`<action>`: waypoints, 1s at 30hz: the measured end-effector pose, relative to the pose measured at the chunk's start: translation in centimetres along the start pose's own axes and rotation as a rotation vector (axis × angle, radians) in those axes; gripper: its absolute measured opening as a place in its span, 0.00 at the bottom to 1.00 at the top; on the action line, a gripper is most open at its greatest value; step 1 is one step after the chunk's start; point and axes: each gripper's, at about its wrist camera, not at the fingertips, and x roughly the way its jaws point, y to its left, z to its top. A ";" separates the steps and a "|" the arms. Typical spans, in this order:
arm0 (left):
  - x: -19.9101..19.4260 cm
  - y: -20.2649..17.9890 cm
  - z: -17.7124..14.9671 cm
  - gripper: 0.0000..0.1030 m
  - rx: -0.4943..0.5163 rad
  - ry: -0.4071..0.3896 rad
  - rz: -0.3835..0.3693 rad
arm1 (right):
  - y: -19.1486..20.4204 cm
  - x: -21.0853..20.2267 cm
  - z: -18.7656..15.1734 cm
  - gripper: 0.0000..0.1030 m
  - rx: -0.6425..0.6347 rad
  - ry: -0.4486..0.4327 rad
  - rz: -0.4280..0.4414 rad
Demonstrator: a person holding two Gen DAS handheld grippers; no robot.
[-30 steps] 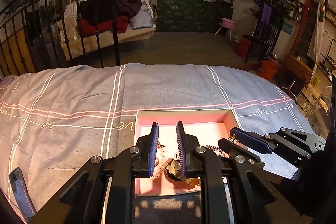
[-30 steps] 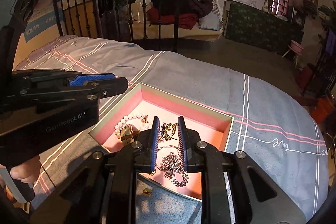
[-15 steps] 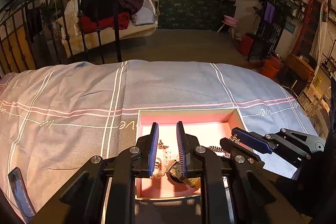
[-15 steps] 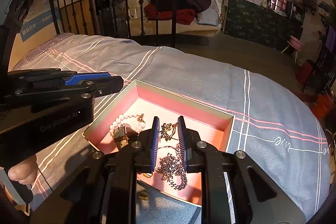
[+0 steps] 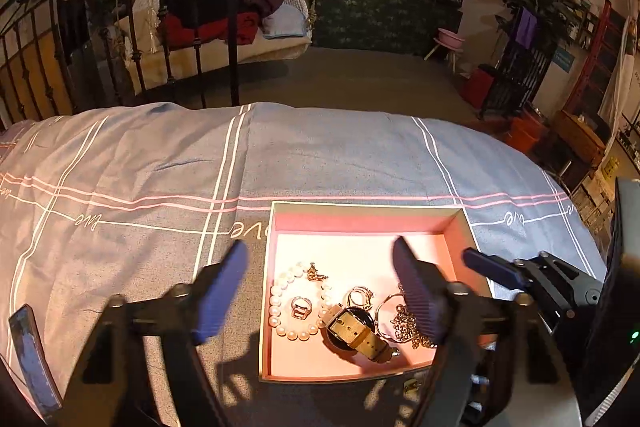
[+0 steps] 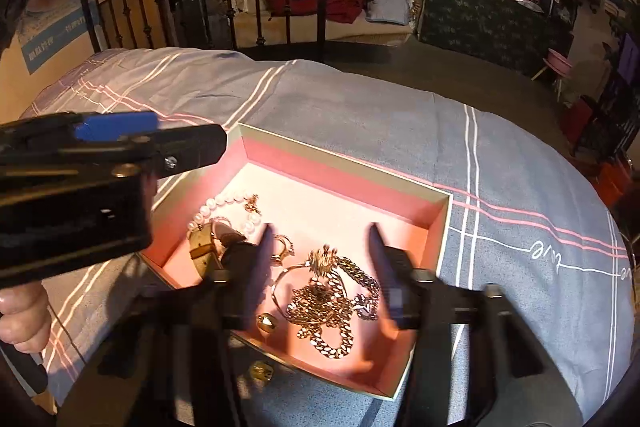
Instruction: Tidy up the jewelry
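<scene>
Jaws of both the left gripper (image 5: pixel 320 291) and right gripper (image 6: pixel 320 263) are opening, standing apart, gripping nothing, over the pink box (image 5: pixel 360 223) holding jewelry on the bed (image 5: pixel 160 167).

left wrist: angled down, close | right wrist: same | shared: pink box (image 5: pixel 362 219)

Black left tongs (image 5: pixel 320 291), blue ribbed pads, silver screws, black right tongs (image 6: pixel 320 263)

Jewelry (image 5: pixel 344 311) heaped loose in pink box (image 5: pixel 360 223).
</scene>
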 end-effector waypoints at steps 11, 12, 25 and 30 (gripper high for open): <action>-3.2 0.2 -4.4 0.84 -0.003 0.024 -0.065 | -0.2 -3.4 -5.8 0.87 0.008 0.003 -0.002; -3.7 -0.1 -5.1 0.84 -0.001 0.030 -0.087 | -0.1 -3.6 -6.7 0.87 0.004 0.019 0.004; -1.8 -5.8 -12.8 0.82 0.119 0.166 -0.105 | 0.7 -5.8 -14.4 0.88 -0.024 0.126 -0.048; -0.5 -7.4 -14.1 0.81 0.175 0.158 -0.061 | -0.5 -6.5 -15.8 0.91 0.062 0.116 -0.006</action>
